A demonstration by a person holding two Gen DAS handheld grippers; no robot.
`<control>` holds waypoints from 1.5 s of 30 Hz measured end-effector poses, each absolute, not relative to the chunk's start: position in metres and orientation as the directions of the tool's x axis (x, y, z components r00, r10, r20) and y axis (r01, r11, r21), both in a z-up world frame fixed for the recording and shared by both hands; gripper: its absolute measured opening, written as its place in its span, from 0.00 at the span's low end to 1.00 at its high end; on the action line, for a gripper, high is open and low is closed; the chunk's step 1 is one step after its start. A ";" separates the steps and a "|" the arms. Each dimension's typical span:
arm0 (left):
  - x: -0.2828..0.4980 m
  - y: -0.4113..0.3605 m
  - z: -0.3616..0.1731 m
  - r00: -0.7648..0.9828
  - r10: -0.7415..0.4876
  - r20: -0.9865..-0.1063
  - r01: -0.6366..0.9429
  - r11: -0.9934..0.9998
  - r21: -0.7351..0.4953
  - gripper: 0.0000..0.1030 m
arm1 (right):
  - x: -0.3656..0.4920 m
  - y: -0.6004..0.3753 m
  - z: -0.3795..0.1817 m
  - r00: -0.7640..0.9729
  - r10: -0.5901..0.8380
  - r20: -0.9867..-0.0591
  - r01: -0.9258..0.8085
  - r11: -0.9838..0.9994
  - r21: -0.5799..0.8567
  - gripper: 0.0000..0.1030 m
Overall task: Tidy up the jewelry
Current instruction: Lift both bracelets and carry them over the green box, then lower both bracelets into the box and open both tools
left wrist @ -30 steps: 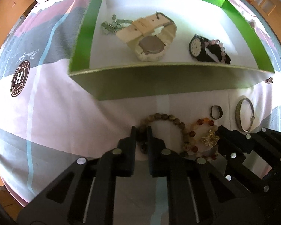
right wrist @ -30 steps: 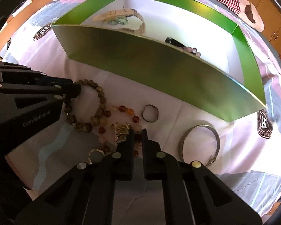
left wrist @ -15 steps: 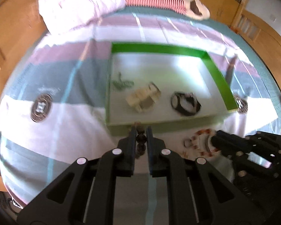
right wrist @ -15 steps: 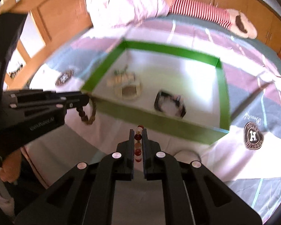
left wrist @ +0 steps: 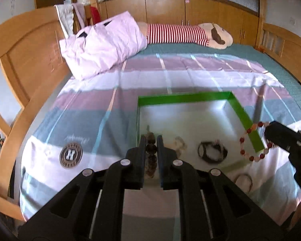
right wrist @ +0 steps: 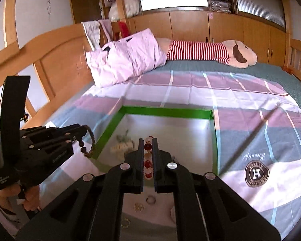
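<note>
Left gripper (left wrist: 151, 140) clamped on a brown bead bracelet (left wrist: 151, 154), right gripper (right wrist: 146, 146) on a red one (right wrist: 147, 160), both raised above the green box (left wrist: 244, 116) (on the bed). Could swing, slip, drop outside.

Matt black tongs (left wrist: 151, 142), wooden headboard (left wrist: 28, 60)

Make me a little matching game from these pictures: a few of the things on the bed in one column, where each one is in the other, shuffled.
Things:
1. brown bead bracelet
2. red and white bead bracelet
3. dark watch
4. small ring

Places:
A. lying inside the green box
B. on the bedsheet outside the box
C. pinched in the left gripper
D. pinched in the right gripper

Pairs: 1-C, 2-D, 3-A, 4-B
</note>
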State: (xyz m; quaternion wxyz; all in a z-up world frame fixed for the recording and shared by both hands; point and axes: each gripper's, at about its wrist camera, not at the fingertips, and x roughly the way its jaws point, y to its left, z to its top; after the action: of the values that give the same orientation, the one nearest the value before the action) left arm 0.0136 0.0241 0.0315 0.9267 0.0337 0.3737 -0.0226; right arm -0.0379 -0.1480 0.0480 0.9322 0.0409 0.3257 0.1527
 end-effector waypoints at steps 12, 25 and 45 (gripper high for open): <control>0.065 0.038 0.015 0.638 -0.087 -0.765 0.049 0.996 -0.072 0.10 | 0.015 -0.160 0.015 0.719 0.194 -0.668 -0.171 0.980 0.102 0.07; 0.065 0.030 -0.013 0.590 -0.059 -0.805 0.052 0.998 -0.035 0.10 | 0.027 -0.177 -0.024 0.618 0.122 -0.777 -0.087 0.992 0.086 0.13; 0.018 0.013 0.000 0.568 -0.140 -0.811 0.195 0.980 -0.033 0.36 | -0.026 -0.185 -0.005 0.547 0.248 -0.799 -0.151 0.969 0.197 0.59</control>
State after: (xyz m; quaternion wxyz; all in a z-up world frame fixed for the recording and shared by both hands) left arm 0.0178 0.0127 0.0002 0.8850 0.0301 0.4549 -0.0944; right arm -0.0257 -0.1845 -0.0054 0.8780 0.0524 0.4620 0.1138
